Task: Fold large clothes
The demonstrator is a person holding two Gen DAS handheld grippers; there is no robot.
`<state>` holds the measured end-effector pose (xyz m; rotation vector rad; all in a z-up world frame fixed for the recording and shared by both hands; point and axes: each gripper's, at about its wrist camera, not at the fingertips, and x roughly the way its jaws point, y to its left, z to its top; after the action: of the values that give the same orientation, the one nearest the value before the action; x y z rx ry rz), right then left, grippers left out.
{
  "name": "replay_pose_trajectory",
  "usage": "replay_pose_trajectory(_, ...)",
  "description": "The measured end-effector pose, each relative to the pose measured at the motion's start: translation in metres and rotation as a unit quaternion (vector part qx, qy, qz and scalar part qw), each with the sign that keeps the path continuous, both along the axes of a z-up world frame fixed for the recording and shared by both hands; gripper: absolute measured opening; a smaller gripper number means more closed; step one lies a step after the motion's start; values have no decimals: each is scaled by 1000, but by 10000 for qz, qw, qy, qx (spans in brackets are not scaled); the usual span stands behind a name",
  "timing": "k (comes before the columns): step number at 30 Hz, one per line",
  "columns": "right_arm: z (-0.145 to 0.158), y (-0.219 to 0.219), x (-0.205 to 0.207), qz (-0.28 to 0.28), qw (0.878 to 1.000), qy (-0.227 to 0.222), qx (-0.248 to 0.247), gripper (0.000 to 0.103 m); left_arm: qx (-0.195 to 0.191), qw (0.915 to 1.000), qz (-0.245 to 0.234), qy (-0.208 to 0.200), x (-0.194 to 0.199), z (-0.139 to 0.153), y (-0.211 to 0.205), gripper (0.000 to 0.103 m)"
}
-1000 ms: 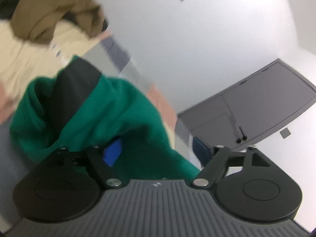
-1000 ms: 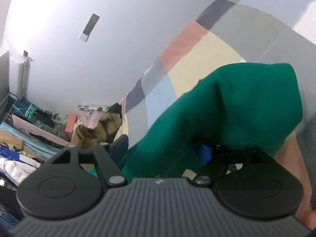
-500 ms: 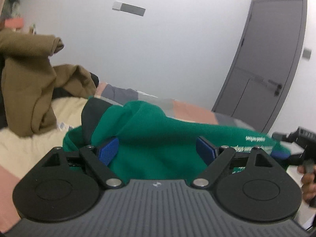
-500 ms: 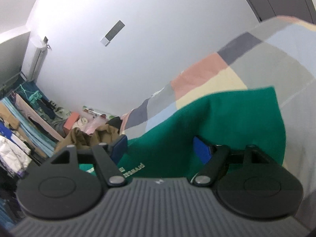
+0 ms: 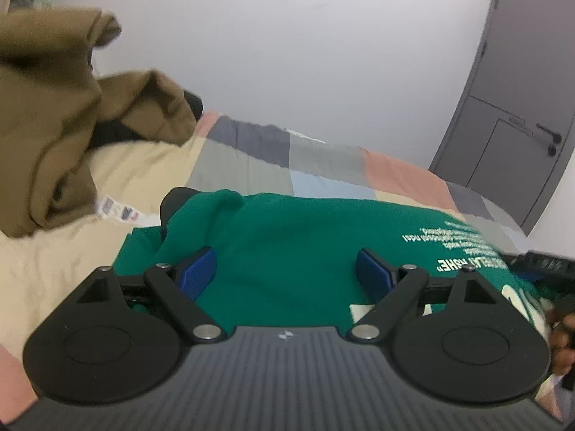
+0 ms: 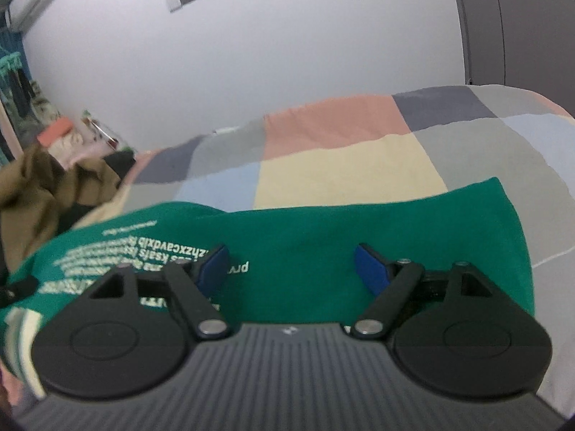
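Observation:
A green sweatshirt [image 5: 305, 237] with white print lies spread flat across the patchwork bed cover [image 5: 323, 158]. A dark lining shows at its left end [image 5: 176, 197]. My left gripper [image 5: 285, 273] hovers over its left part, jaws wide apart, pads clear of the cloth. In the right wrist view the same sweatshirt [image 6: 305, 230] stretches from the left edge to its straight right hem. My right gripper [image 6: 291, 267] sits over it with jaws opening, and only flat cloth lies below the gap. A hand [image 5: 564, 341] shows at the right edge of the left wrist view.
A brown garment [image 5: 54, 125] is heaped at the left on a cream cloth with a tag [image 5: 118, 212], and is also seen as a brown heap [image 6: 36, 194]. A grey door [image 5: 521, 107] stands beyond the bed's far right. The quilt [image 6: 341, 165] runs on behind the sweatshirt.
Both grippers rolled level and sank toward the bed. The green sweatshirt, bunched between the jaws a second ago, now lies spread flat below them.

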<state>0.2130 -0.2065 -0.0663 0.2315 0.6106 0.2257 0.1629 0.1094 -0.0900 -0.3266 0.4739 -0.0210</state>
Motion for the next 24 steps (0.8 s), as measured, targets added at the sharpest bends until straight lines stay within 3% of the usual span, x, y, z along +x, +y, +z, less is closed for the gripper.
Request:
replay_pose_trajectory(2,-10,0,12,9,9999,101,-3,80,-147,9999,31,43,10,-6,4,88)
replay_pose_trajectory(8,-27,-4,33,-41,9998,216,34,80,-118,9999,45,15,13,-4,0,89)
replay_pose_trajectory(14,-9,-4,15,-126,9998,74,143,80,-501,9984,-9,-242,-20,23,3,89)
replay_pose_trajectory(20,25,-12,-35,-121,9918,72,1268,80,-1009,9938,-165,-427,-80,41,3,89)
replay_pose_trajectory(22,30,-9,-57,27,9875,184,1567,81,-1217,9917,-271,-312,-96,36,0,89)
replay_pose_trajectory(24,29,-4,-76,247,9832,353,1776,81,-1504,9880,-331,61,-104,25,-3,89)
